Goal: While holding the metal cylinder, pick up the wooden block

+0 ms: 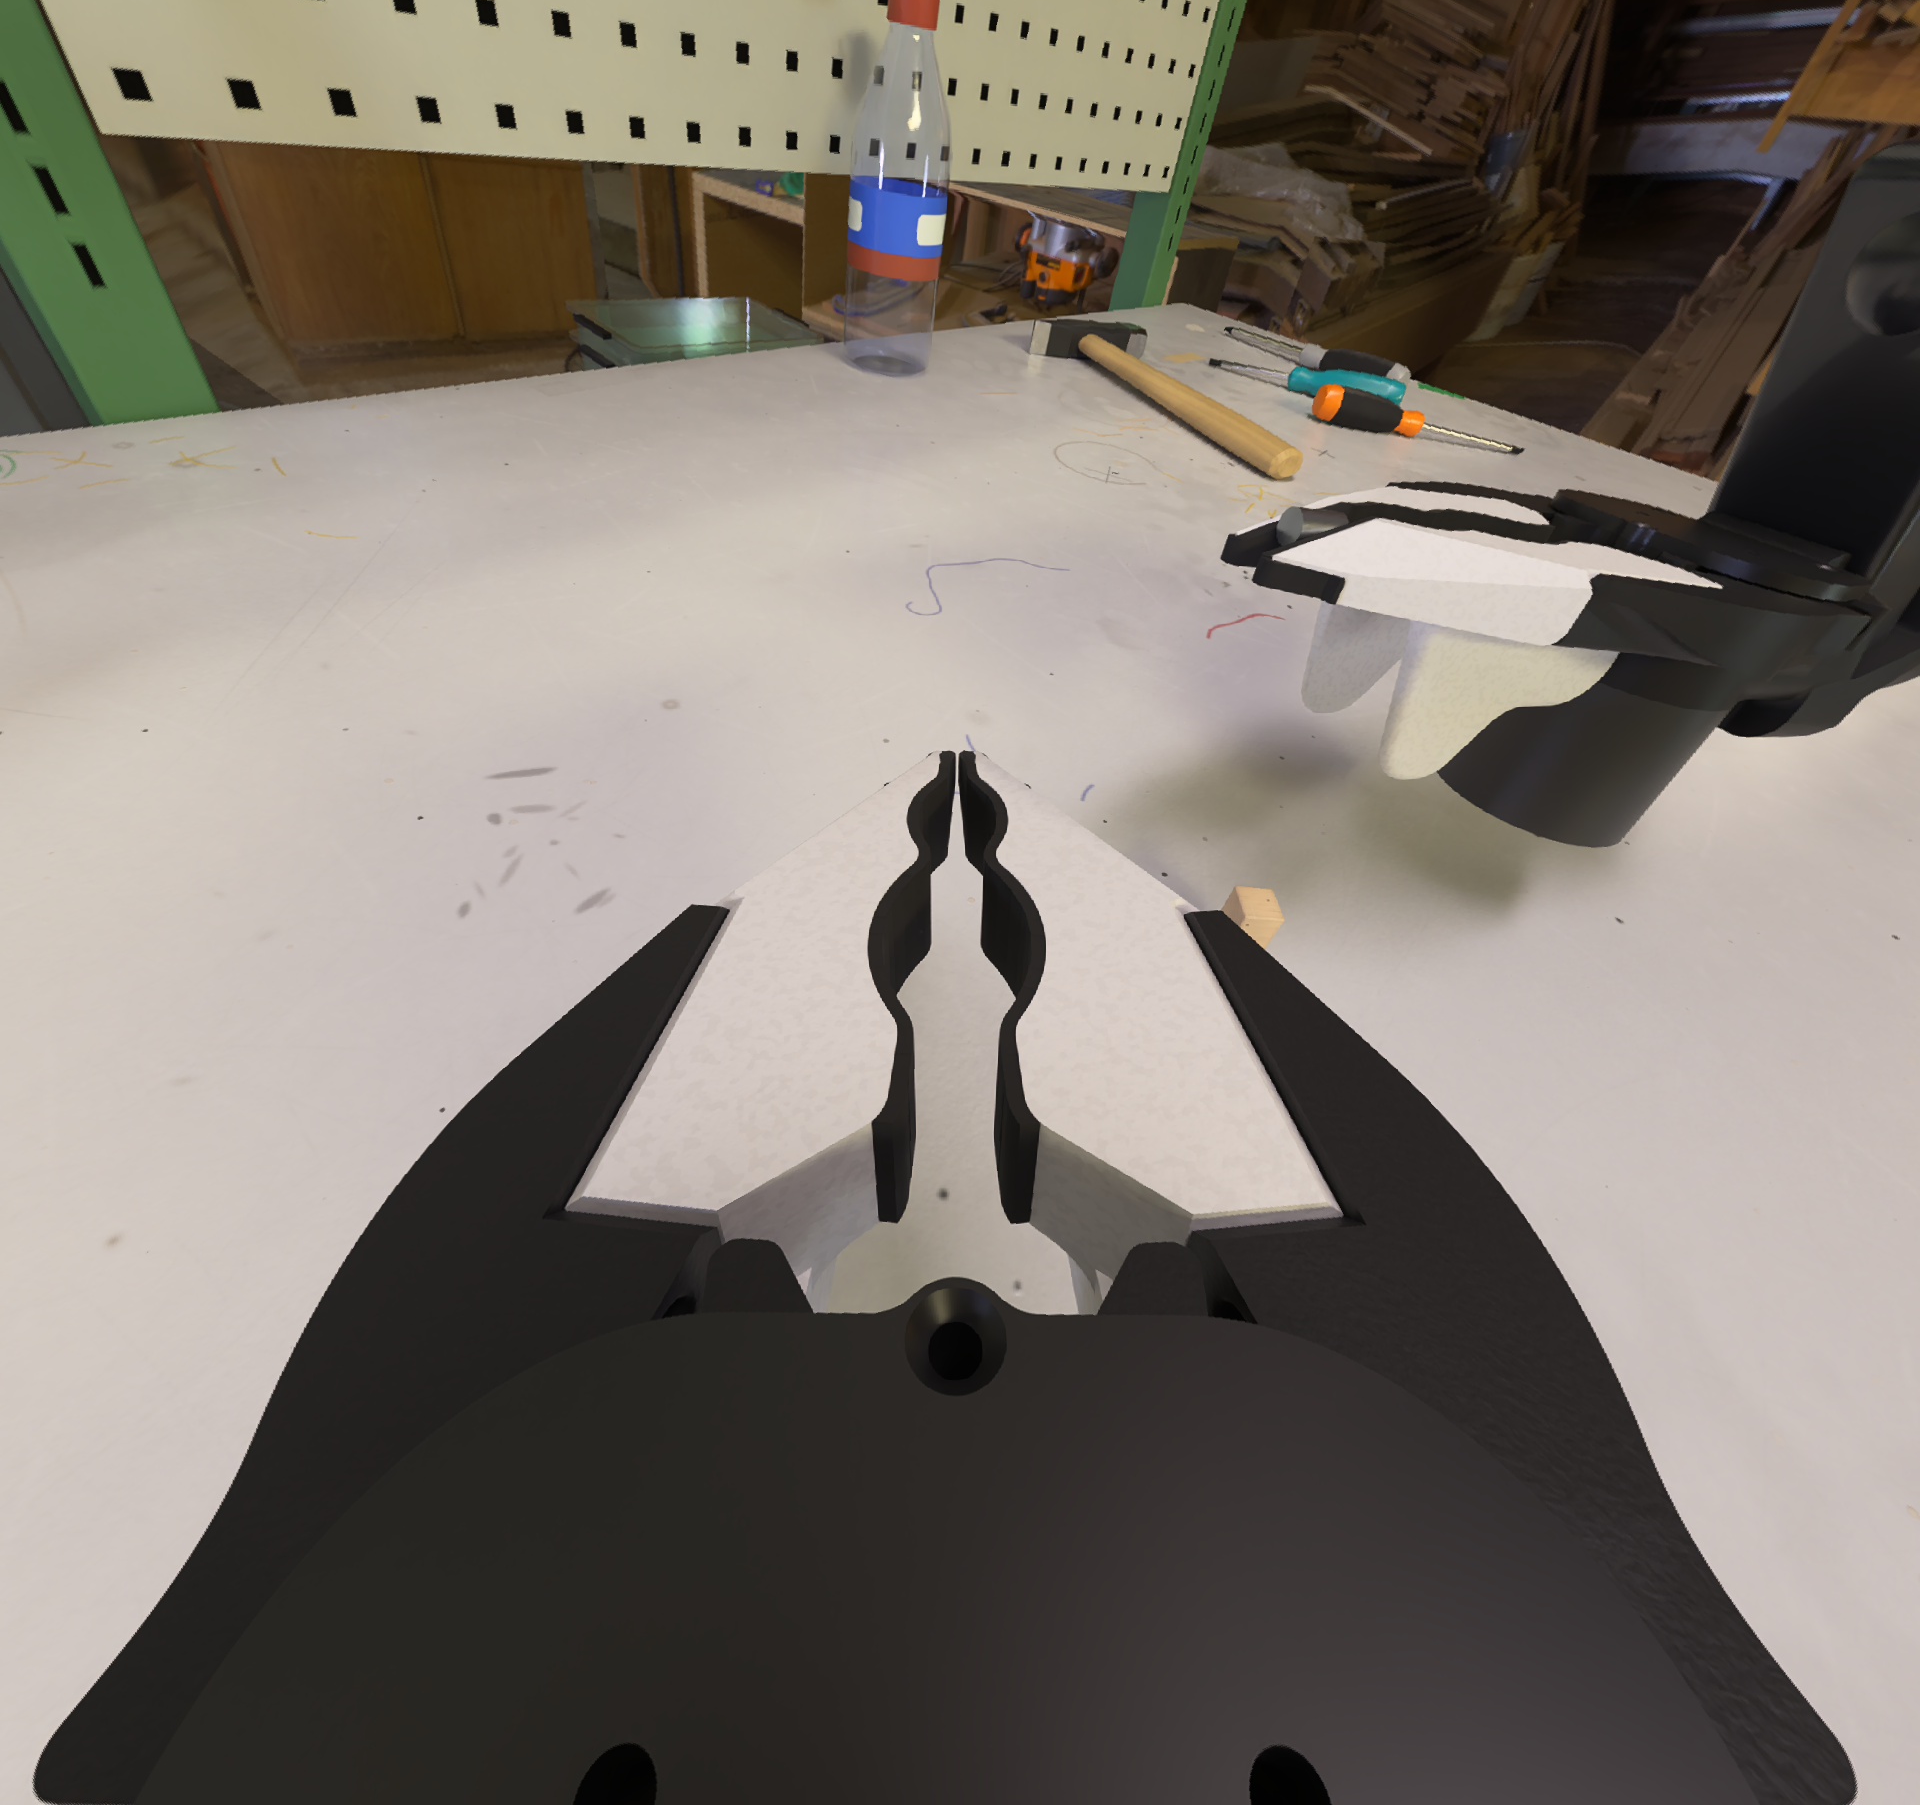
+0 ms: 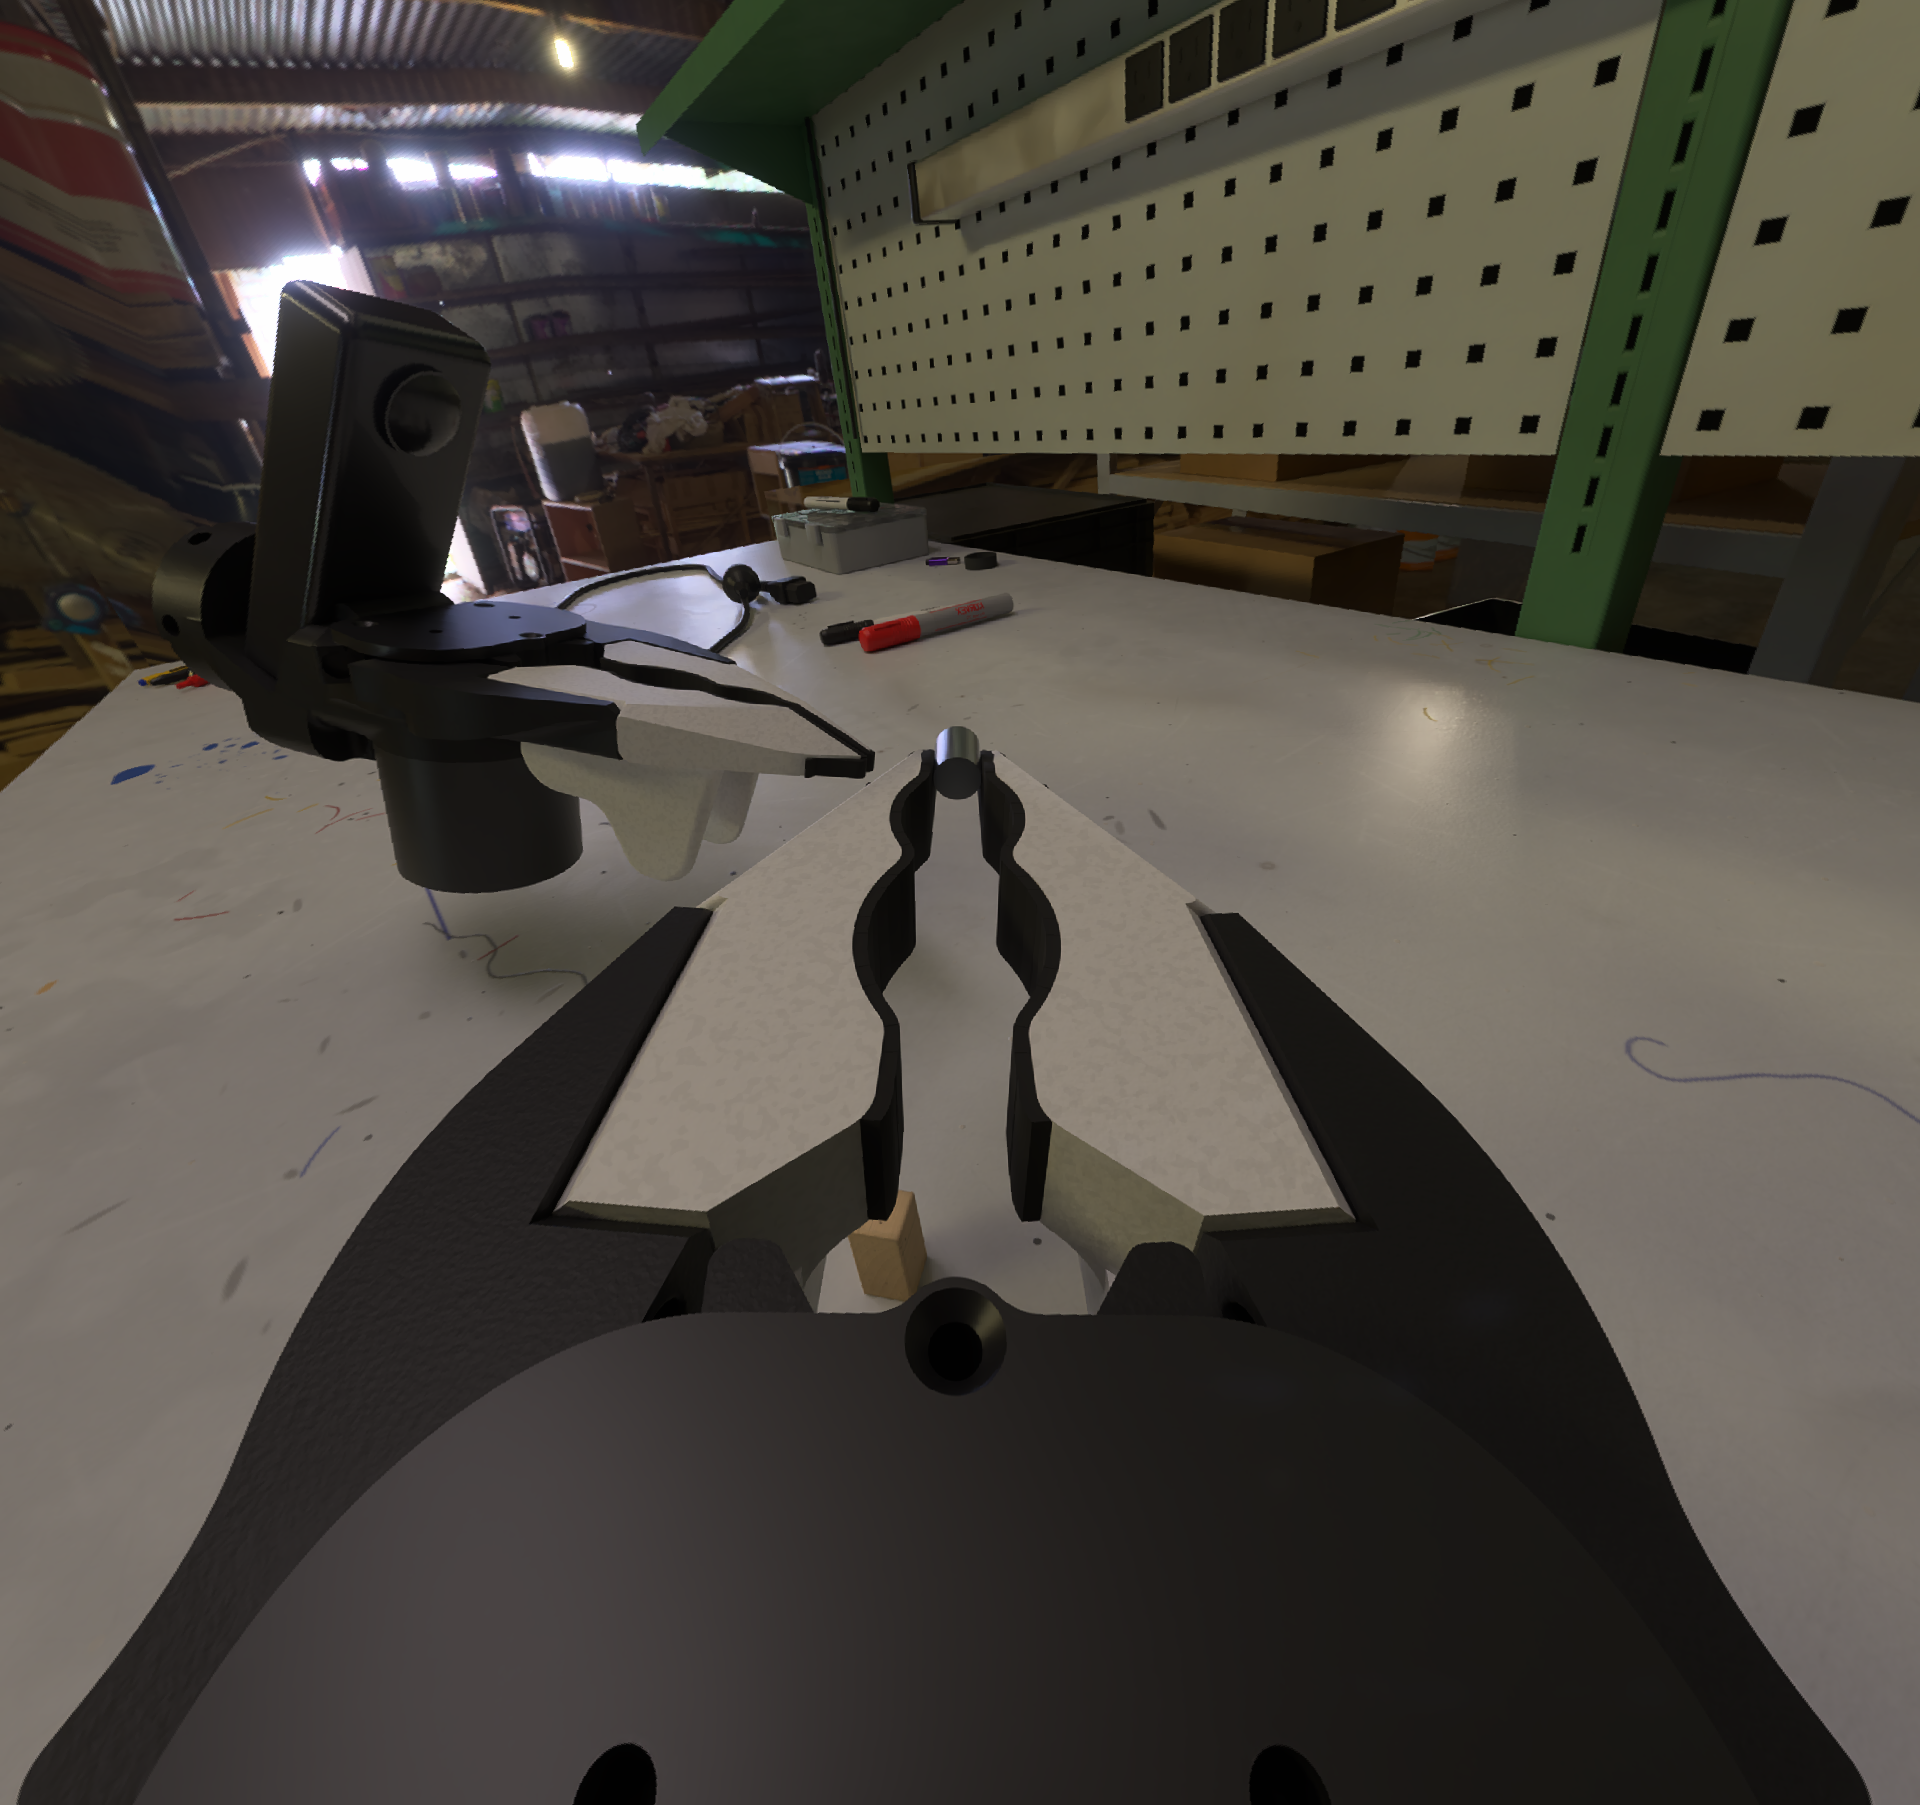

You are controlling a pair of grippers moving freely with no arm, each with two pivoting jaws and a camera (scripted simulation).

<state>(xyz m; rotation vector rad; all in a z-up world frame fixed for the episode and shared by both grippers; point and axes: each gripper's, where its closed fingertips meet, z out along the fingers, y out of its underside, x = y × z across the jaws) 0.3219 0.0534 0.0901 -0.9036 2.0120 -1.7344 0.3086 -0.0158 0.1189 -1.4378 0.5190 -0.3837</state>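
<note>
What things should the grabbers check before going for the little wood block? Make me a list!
1. Metal cylinder held: ok, pinched between the right gripper tips.
2. Left gripper free: ok, it holds nothing.
3. Left gripper open enough for the block: not ok, its fingers are nearly together.
4. Wooden block location: ok, it stands on the table, to the right of the left gripper's fingers.
5. Left gripper aimed at the block: not ok, its tips point past it.
6. Room around the block: cannot tell, the right gripper hangs above it in its own view; the height between them is unclear.
</note>
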